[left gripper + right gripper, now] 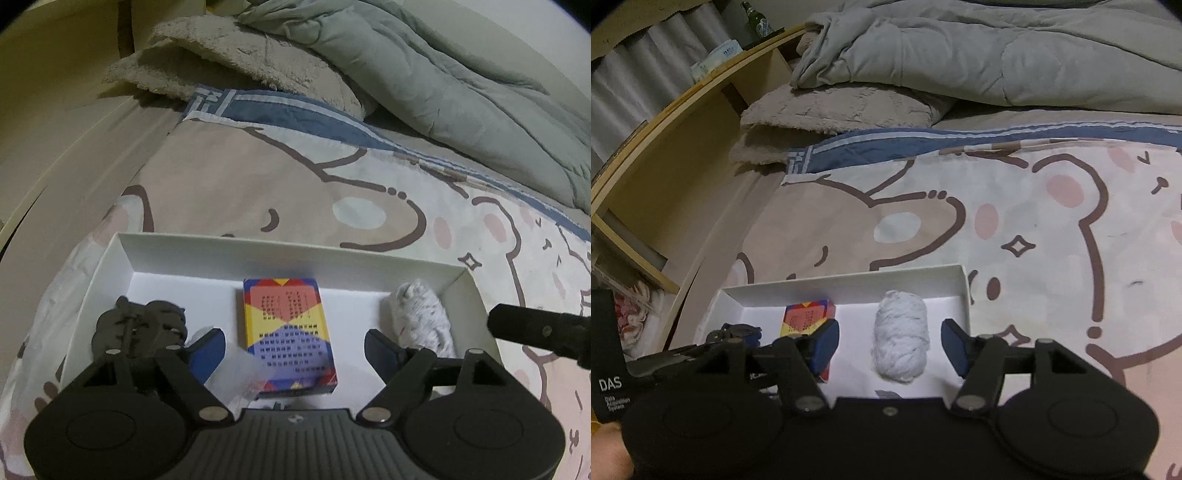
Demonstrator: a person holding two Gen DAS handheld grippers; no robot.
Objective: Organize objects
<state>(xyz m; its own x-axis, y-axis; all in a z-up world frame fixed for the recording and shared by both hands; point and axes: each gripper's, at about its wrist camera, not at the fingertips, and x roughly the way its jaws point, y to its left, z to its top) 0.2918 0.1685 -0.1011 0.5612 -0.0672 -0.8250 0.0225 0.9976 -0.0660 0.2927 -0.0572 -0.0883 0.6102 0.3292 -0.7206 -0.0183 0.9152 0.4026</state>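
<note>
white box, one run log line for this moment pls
white box: card box, fuzzy bundle, black item inside | both grippers open

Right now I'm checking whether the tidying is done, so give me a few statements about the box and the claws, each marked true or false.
1. The colourful patterned box lies inside the white tray. True.
2. The pale yarn ball sits outside the tray on the bedsheet. False: it lies inside the tray, near its right end.
3. The left claw is clamped on the patterned box. False: its jaws stand apart on either side of the box, with gaps showing.
4. The right claw straddles the yarn ball with its jaws open. True.
5. A black object lies at the tray's left end. True.
6. The tray rests on a bare wooden table. False: it sits on a bear-print bedsheet.
</note>
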